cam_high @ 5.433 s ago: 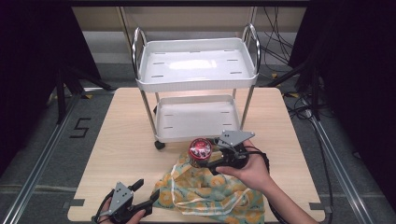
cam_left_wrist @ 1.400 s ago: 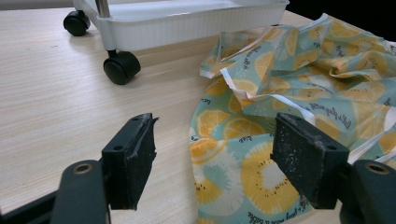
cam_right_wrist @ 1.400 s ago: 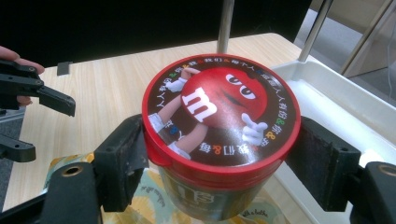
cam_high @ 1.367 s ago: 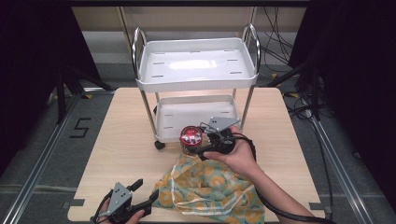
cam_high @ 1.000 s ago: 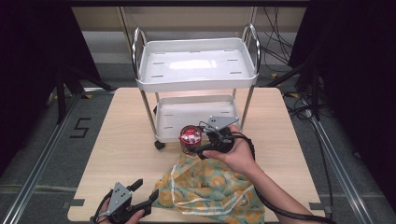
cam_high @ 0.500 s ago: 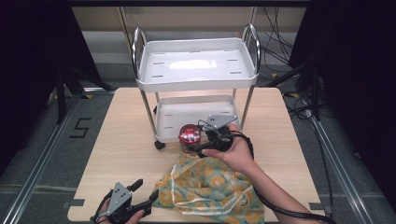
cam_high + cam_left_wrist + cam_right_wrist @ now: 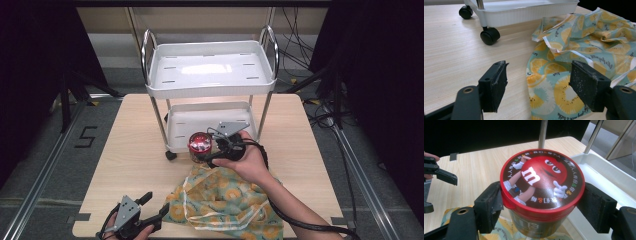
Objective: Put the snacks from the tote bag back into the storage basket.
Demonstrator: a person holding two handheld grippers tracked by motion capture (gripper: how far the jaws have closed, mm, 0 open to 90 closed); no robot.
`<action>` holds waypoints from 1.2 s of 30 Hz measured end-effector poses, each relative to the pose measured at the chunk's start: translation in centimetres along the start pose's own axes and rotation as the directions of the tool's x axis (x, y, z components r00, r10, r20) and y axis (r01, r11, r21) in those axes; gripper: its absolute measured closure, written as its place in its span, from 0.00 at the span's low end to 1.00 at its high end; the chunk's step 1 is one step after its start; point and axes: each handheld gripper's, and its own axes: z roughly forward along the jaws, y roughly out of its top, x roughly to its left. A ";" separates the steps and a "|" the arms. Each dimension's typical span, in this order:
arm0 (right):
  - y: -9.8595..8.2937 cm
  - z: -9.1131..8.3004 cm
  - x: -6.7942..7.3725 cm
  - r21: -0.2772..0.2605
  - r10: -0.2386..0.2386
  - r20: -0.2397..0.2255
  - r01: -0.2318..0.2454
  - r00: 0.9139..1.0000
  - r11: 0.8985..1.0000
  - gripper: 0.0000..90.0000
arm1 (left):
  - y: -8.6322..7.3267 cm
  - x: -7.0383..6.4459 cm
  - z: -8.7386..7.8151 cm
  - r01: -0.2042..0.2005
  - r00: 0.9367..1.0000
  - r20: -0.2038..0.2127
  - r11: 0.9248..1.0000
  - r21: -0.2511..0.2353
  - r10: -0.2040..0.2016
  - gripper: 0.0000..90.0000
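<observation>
Red-lidded candy jar (image 7: 541, 192), upright

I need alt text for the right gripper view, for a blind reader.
The right gripper holds a red-lidded candy jar between its black fingers, beside the white cart's lower tray. A wooden table lies behind.

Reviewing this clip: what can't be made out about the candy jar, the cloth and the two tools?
- Candy jar: base cut off by the right gripper view's bottom edge; contents hidden by the lid.
- Cloth: the underside is hidden by its own folds.
- Right tool: in the high view, hand and grey plate cover the jaws.
- Left tool: nothing hidden, jaws apart.
</observation>
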 end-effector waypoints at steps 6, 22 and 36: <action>0.2 0.1 -0.1 0.008 -0.004 -0.006 0.005 1.000 1.000 0.29 | 0.0 0.0 0.0 0.003 1.000 -0.001 1.000 0.002 -0.003 0.33; 0.7 0.7 -0.1 -0.002 -0.006 0.002 0.006 1.000 1.000 0.29 | 0.0 0.0 -0.1 0.001 1.000 -0.001 1.000 -0.001 -0.001 0.33; 1.1 1.0 -0.4 0.005 -0.003 0.003 0.003 1.000 1.000 0.29 | 0.0 0.0 -0.1 0.005 1.000 0.000 1.000 -0.003 -0.005 0.33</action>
